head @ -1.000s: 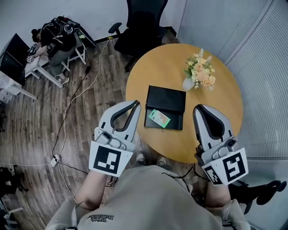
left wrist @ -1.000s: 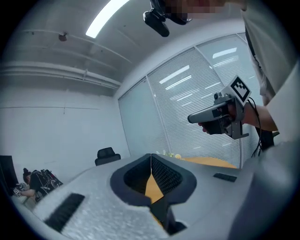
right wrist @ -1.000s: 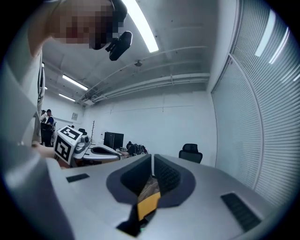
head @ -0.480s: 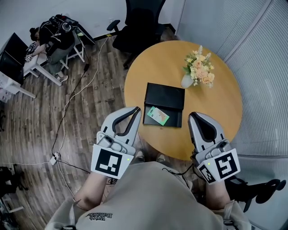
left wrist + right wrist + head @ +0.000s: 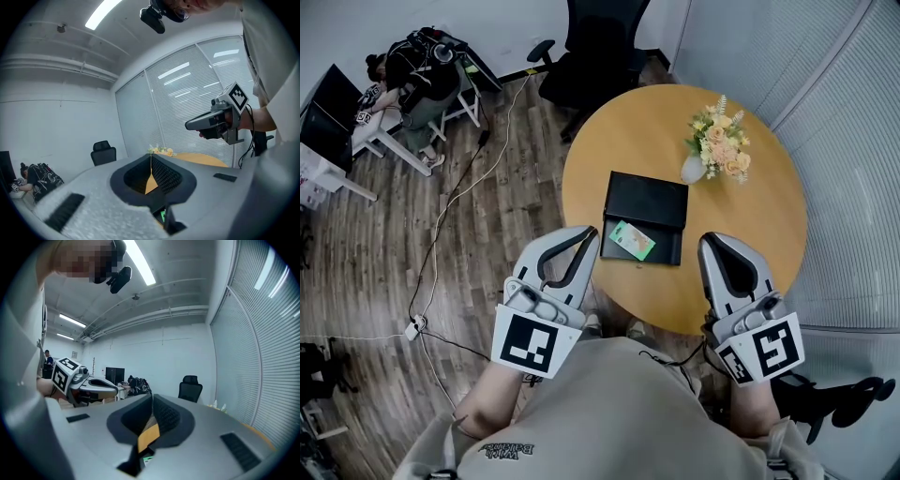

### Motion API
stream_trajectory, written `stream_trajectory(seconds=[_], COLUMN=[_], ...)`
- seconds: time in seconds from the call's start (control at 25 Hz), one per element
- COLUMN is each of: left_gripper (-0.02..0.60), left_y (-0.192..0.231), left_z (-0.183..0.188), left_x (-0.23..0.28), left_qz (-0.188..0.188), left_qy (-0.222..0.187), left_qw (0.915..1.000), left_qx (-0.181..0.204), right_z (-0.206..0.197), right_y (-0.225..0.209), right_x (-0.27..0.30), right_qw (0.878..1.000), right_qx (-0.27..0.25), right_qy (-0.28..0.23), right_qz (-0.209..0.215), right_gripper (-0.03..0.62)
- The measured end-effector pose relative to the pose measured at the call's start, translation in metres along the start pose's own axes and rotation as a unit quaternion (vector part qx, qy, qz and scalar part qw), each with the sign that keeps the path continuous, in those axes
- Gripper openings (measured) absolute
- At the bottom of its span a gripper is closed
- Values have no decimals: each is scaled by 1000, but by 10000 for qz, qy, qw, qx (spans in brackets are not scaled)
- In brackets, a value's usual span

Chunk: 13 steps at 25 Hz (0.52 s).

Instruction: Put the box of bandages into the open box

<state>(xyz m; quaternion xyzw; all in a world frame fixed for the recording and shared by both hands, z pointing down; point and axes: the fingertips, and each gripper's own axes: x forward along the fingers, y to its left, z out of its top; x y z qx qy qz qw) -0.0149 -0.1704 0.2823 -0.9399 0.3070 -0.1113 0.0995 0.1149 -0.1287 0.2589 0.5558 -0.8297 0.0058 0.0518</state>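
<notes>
On the round wooden table [image 5: 750, 262] lies the open black box [image 5: 646, 203]. The green and white box of bandages [image 5: 632, 240] rests flat in the box's nearer half, with nothing holding it. My left gripper [image 5: 584, 232] hangs over the table's near left edge, just left of the black box, jaws together and empty. My right gripper [image 5: 711, 243] hovers over the near right of the table, also shut and empty. In the left gripper view the shut left gripper [image 5: 151, 157] fills the foreground, and the right gripper [image 5: 213, 123] shows beyond it. A green sliver [image 5: 147, 459] shows under the right gripper [image 5: 152, 397].
A white vase of flowers [image 5: 716, 146] stands on the table behind the black box. A black office chair [image 5: 595, 47] sits at the table's far side. Cables [image 5: 441, 234] trail over the wooden floor, and a desk with bags [image 5: 412, 84] stands at far left. Blinds [image 5: 853, 141] line the right.
Both grippers have drawn back toward me, away from the black box, most of it in the first half second. The bandage box has stayed where it lies.
</notes>
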Motion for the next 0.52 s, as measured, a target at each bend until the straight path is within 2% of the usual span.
stream_trajectory(seconds=[0.52], left_gripper=[23], left_y=[-5], left_z=[6], left_x=[1], left_qz=[-85], left_qy=[17], left_qw=[9999], left_qx=[57], right_z=[2], right_y=[7], right_x=[4], right_qw=[9996], right_qx=[-169], right_qy=[11], right_qz=[215], right_gripper=[35])
